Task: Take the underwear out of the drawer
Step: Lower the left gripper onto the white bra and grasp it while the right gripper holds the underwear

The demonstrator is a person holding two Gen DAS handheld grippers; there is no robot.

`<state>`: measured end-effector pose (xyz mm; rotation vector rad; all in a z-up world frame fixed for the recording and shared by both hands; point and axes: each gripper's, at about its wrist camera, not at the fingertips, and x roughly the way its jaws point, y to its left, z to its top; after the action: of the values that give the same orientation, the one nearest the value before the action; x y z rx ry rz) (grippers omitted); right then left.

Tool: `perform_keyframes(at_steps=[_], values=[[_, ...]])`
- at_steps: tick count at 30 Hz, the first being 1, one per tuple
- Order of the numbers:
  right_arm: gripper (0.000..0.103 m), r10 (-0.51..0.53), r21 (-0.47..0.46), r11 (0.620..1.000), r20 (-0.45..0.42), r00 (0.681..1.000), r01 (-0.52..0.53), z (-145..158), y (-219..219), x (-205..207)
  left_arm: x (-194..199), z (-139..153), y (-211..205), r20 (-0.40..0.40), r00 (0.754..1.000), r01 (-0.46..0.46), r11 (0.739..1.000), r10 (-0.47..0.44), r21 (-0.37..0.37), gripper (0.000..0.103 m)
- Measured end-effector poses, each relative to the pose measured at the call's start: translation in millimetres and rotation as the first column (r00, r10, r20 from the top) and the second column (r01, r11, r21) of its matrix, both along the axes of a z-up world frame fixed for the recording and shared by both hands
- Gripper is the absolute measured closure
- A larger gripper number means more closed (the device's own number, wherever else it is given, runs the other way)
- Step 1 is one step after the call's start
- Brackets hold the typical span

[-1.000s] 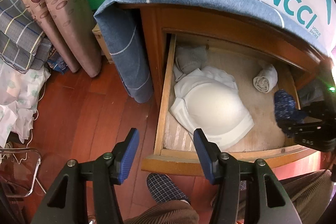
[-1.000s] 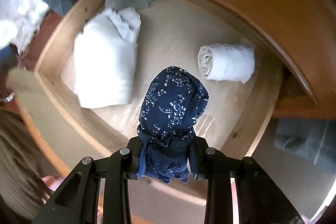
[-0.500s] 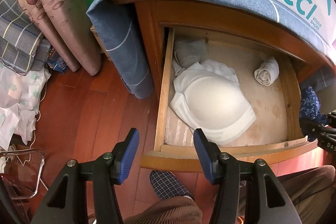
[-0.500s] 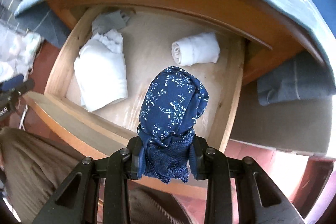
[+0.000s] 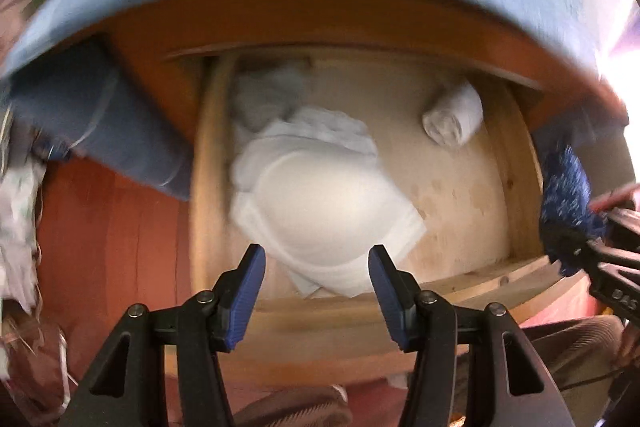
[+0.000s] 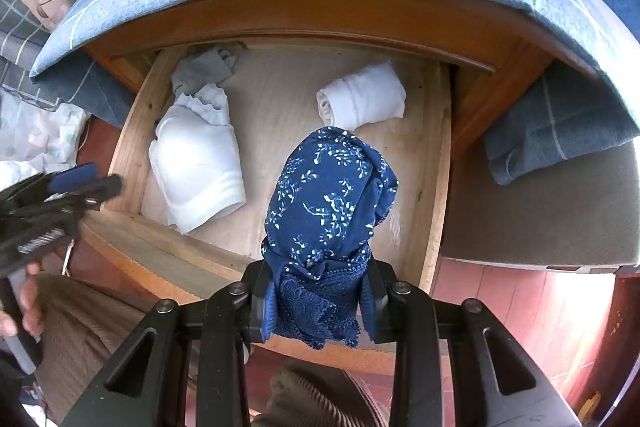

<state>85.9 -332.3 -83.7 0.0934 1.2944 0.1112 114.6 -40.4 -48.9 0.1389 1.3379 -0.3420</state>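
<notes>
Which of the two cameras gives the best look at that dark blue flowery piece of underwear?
The right wrist view. The blue underwear hangs sharp and central there, pinched in the right gripper above the open drawer. In the left wrist view it is only a blurred patch at the right edge, partly cut off by the gripper holding it.
</notes>
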Motion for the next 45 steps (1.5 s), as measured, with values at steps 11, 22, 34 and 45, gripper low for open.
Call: perform_keyframes(at_steps=[11,22,34,45], values=[[0.073,-0.053,0.069,0.996,-0.004,0.999,0.053,-3,-13,-1,28,-42,-33,-0.111,0.993,-0.04,0.999,0.043,0.023,0.04],[0.073,-0.129,0.104,0.986,-0.003,0.992,0.128,-1,-25,-3,53,-74,-22,-0.264,0.939,-0.22,0.975,0.221,0.035,0.035],[0.073,-0.128,0.12,0.984,-0.018,0.992,0.129,-2,-23,-2,77,-105,-33,-0.347,0.875,-0.309,0.941,0.339,0.138,0.03],[0.072,-0.117,0.136,0.984,-0.023,0.993,0.119,-7,-25,0,86,-114,-20,-0.391,0.86,-0.282,0.944,0.327,0.171,0.058]])
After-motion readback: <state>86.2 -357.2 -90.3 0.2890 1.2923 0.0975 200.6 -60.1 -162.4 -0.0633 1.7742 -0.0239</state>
